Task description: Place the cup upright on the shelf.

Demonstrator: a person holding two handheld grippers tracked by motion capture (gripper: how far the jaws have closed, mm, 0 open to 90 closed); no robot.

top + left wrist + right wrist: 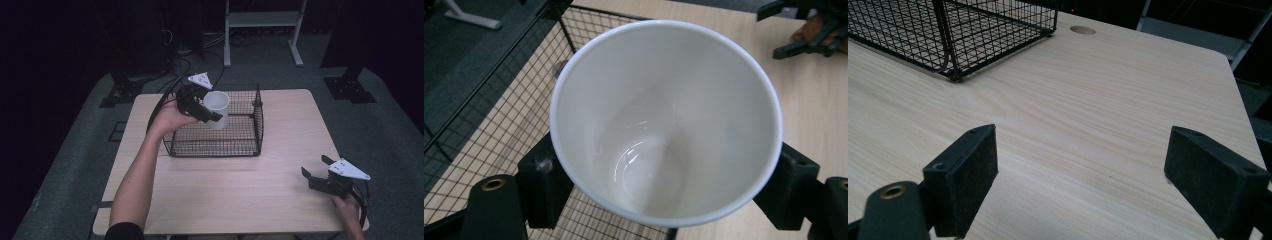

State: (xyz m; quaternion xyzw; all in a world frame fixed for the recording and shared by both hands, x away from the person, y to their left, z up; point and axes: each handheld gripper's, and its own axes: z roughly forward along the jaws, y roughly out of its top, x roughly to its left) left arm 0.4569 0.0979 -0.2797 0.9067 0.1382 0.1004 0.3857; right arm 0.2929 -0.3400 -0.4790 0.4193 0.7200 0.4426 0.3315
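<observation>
The white cup (664, 125) is plain and glossy, wider at the rim than at the bottom, and its inside is empty; a soft reflection of light shows on its floor. In these views no handle can be seen on it. No brand, label or writing can be read on the cup or on anything else here.

The cup is held in the air above the left part of the wire basket (250, 145), tilted a little. The left gripper (206, 109) holds it, with its two black jaws pressed on opposite sides of the cup wall, just under the rim.

The basket is black, made of a fine wire grid, with low walls and an open top. It stands on the far middle part of the counter (240, 195), which has a light wood pattern.

The right gripper (316, 170) is well apart from the cup, near the right front corner of the counter. Its jaws stand wide open with nothing between them, and they point toward the basket.
</observation>
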